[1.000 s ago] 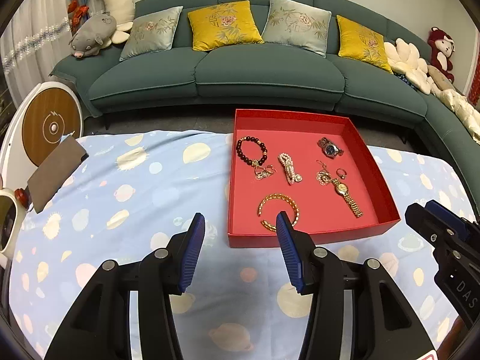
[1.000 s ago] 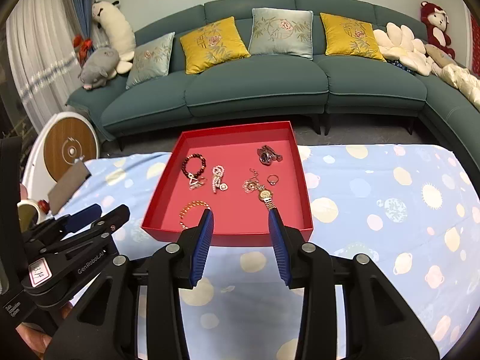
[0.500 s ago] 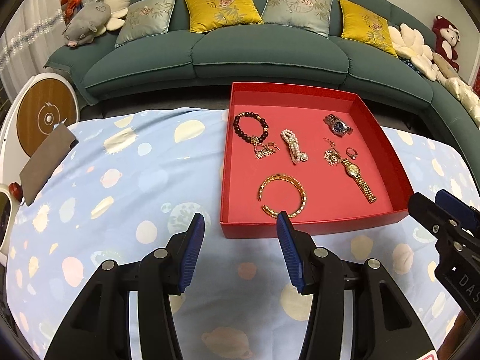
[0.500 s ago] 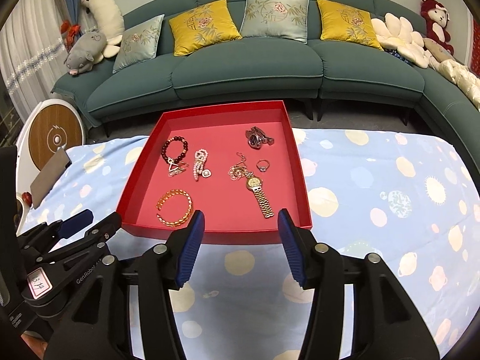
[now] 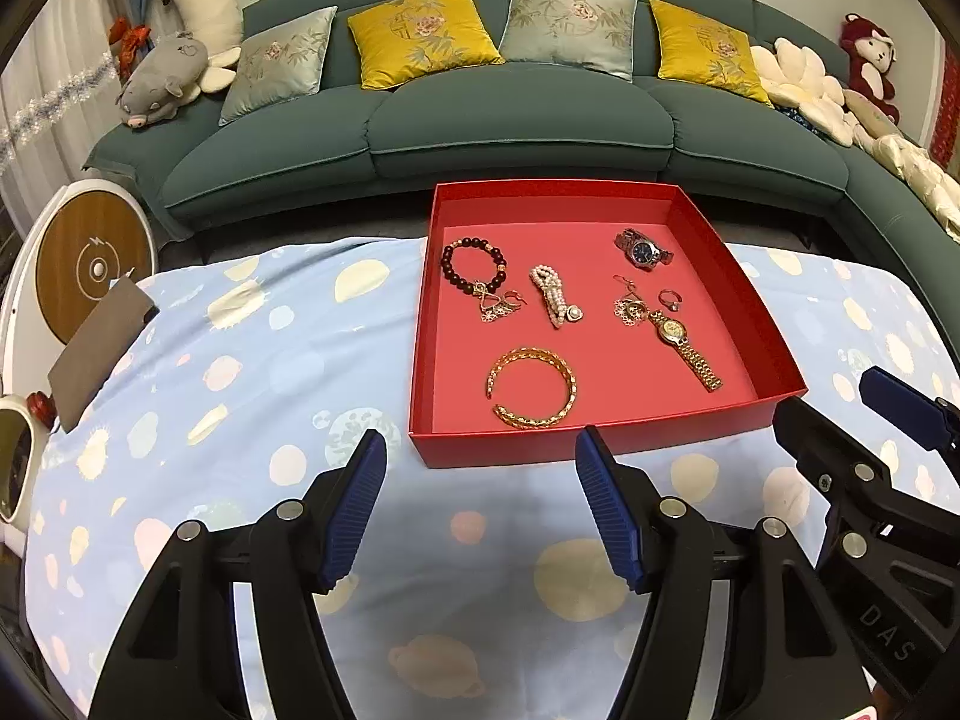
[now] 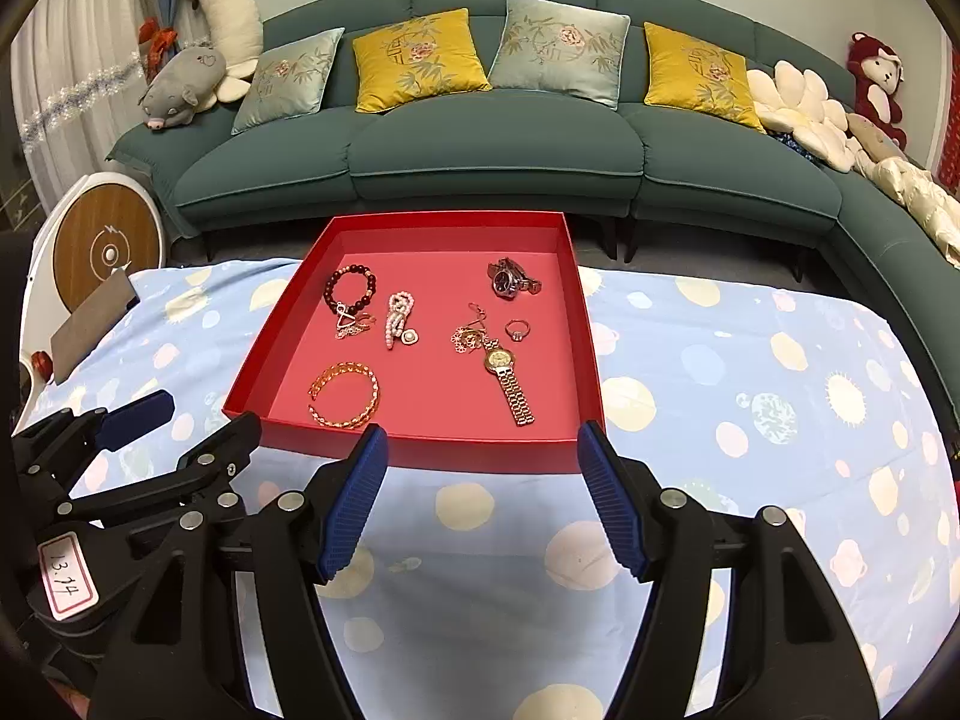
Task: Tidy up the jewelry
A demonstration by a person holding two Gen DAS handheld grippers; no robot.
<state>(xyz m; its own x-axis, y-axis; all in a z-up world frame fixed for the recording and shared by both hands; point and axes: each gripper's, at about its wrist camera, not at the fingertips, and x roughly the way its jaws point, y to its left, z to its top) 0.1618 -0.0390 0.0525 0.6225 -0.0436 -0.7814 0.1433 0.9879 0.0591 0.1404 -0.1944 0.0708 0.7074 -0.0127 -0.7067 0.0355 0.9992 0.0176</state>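
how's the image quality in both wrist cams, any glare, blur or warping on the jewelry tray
Left wrist view: sharp, evenly lit, no glare on the red cardboard tray; fisheye bows the dark green sofa and darkens the corners. Right wrist view: equally sharp; the gold link watch is crisp, shadows are soft, and the tray's edges splay outward.

I see the worktop (image 5: pixel 252 360) draped in a pale blue cloth (image 6: pixel 750 372) printed with planets and suns, carrying a shallow red tray (image 5: pixel 600 450) near its middle and a flat brown pad (image 5: pixel 96 354) overhanging its left edge.
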